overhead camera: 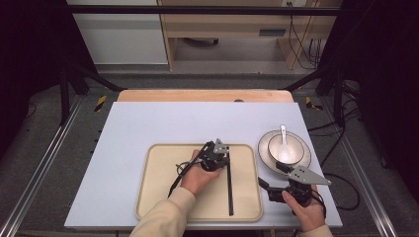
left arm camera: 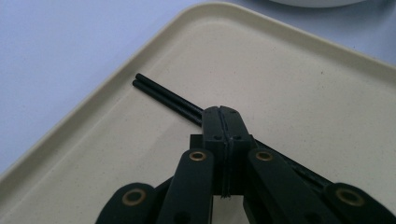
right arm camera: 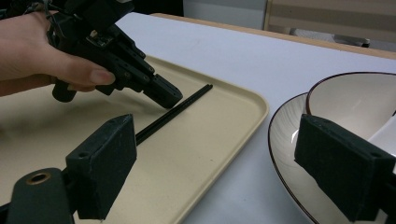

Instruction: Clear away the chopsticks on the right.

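A pair of black chopsticks (overhead camera: 230,192) lies lengthwise on the right side of a beige tray (overhead camera: 163,187). A hand holds my left gripper (overhead camera: 226,157) over their far end. Its jaws are shut, tips on or just above the chopsticks (left arm camera: 163,95), which pass crosswise beneath them. The right gripper view shows that left gripper (right arm camera: 164,97) touching down beside the sticks (right arm camera: 189,102). My right gripper (overhead camera: 273,174) hovers open by the tray's right edge, nothing between its jaws (right arm camera: 224,172).
A white bowl (overhead camera: 295,148) with a white spoon (overhead camera: 282,138) in it sits on a dark-rimmed plate (overhead camera: 303,161), right of the tray and just ahead of the right gripper. The white tabletop (overhead camera: 148,123) stretches beyond the tray.
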{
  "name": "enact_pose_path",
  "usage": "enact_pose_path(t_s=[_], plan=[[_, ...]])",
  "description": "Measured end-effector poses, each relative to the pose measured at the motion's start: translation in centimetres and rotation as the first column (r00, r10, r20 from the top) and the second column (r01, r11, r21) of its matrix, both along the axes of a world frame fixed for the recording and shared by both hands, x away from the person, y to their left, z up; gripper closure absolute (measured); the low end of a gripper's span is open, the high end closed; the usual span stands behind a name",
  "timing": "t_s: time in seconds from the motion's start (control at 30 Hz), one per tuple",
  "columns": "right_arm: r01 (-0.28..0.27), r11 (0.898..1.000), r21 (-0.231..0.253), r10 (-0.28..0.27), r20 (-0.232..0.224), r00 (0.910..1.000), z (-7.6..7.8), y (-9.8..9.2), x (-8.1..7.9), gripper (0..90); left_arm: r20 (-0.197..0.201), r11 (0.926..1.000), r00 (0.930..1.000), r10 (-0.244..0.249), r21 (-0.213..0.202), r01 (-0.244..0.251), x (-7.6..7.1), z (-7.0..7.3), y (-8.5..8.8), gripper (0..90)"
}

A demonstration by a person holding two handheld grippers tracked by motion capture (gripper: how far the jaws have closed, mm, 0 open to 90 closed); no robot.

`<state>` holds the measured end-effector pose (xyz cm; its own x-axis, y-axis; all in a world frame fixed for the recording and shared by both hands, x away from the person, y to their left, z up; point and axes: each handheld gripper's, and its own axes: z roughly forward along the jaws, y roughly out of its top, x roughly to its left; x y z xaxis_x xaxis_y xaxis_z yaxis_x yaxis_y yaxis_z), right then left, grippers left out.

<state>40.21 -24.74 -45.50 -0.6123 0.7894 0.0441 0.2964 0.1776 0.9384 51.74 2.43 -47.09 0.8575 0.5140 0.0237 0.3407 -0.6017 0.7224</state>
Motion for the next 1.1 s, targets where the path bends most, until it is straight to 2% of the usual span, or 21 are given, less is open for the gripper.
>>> enact_pose_path(t_s=[0.13,0.17,0.2,0.23,0.27,0.3,0.33,0.37,0.43,0.5,0.53,0.57,0.6,0.73,0.77,0.8,1.0,1.07,1.1], plan=[[-0.001,1.0,-0.005,0.001,0.01,0.9999,0.1,0.0,0.0,11.6,0.034,0.999,0.9993,-0.015,-0.041,0.016,-0.2,0.5,0.6,88.8],[0.001,1.0,-0.007,-0.001,0.019,0.9998,0.2,0.0,0.0,10.0,0.056,0.9963,0.9983,-0.016,-0.083,0.02,-0.4,1.0,1.1,81.3],[0.001,1.0,-0.007,-0.001,0.019,0.9998,0.2,0.0,0.0,10.0,0.056,0.9963,0.9983,-0.016,-0.083,0.02,-0.4,1.0,1.1,75.9],[0.002,1.0,0.001,-0.002,0.026,0.9997,0.2,0.0,0.1,8.7,0.072,0.9946,0.9973,-0.013,-0.102,0.02,-0.6,1.2,1.4,69.6],[0.002,1.0,0.001,-0.002,0.026,0.9997,0.2,0.0,0.1,8.7,0.09,0.993,0.9959,-0.011,-0.116,0.022,-0.7,1.5,1.7,69.6],[0.004,1.0,0.005,-0.004,0.035,0.9994,0.3,0.1,0.1,8.0,0.107,0.9898,0.9942,-0.005,-0.141,0.02,-1.1,2.1,2.6,55.1],[0.004,1.0,0.005,-0.004,0.035,0.9994,0.3,0.1,0.1,8.0,0.107,0.9898,0.9942,-0.005,-0.141,0.02,-1.1,2.1,2.6,49.3],[0.005,1.0,0.005,-0.005,0.04,0.9992,0.4,0.1,0.1,7.9,0.135,0.9861,0.9909,0.003,-0.165,0.02,-1.6,2.6,3.8,45.0],[0.005,1.0,0.004,-0.005,0.043,0.9991,0.3,0.1,0.2,7.9,0.145,0.9841,0.9894,0.007,-0.177,0.019,-1.9,2.8,4.5,41.8],[0.007,1.0,0.009,-0.008,0.042,0.9991,0.4,0.2,0.1,7.9,0.175,0.9809,0.9842,0.023,-0.194,0.011,-2.4,3.1,5.9,30.5],[0.007,1.0,0.009,-0.008,0.042,0.9991,0.4,0.2,0.1,7.9,0.189,0.9786,0.9815,0.03,-0.206,0.009,-2.6,3.2,6.6,30.5],[0.007,1.0,0.01,-0.008,0.049,0.9987,0.4,0.2,0.2,7.9,0.209,0.9744,0.9769,0.046,-0.225,0.003,-3.1,3.5,8.2,26.6],[0.007,1.0,0.01,-0.008,0.049,0.9987,0.4,0.2,0.2,7.9,0.209,0.9744,0.9769,0.046,-0.225,0.003,-3.1,3.5,8.2,24.5],[0.005,1.0,0.014,-0.006,0.053,0.9986,0.4,0.2,0.2,7.9,0.241,0.9647,0.9678,0.072,-0.263,-0.006,-3.9,4.0,11.0,20.0],[0.007,1.0,0.014,-0.008,0.053,0.9985,0.4,0.3,0.2,7.9,0.256,0.9598,0.9626,0.087,-0.28,-0.012,-4.3,4.2,12.3,16.7],[0.007,1.0,0.014,-0.008,0.053,0.9985,0.4,0.3,0.2,7.9,0.256,0.9598,0.9626,0.087,-0.28,-0.012,-4.3,4.2,12.3,14.9],[0.002,1.0,0.019,-0.003,0.068,0.9977,0.4,0.3,0.2,7.9,0.299,0.9348,0.9424,0.15,-0.353,-0.036,-5.7,4.5,16.6,7.5],[0.003,1.0,0.015,-0.004,0.078,0.997,0.4,0.3,0.2,7.9,0.314,0.9267,0.9337,0.172,-0.373,-0.046,-6.1,4.5,18.2,5.8],[0.003,1.0,0.016,-0.004,0.089,0.996,0.4,0.4,0.2,7.9,0.327,0.9177,0.924,0.199,-0.393,-0.058,-6.5,4.4,19.6,5.0]])
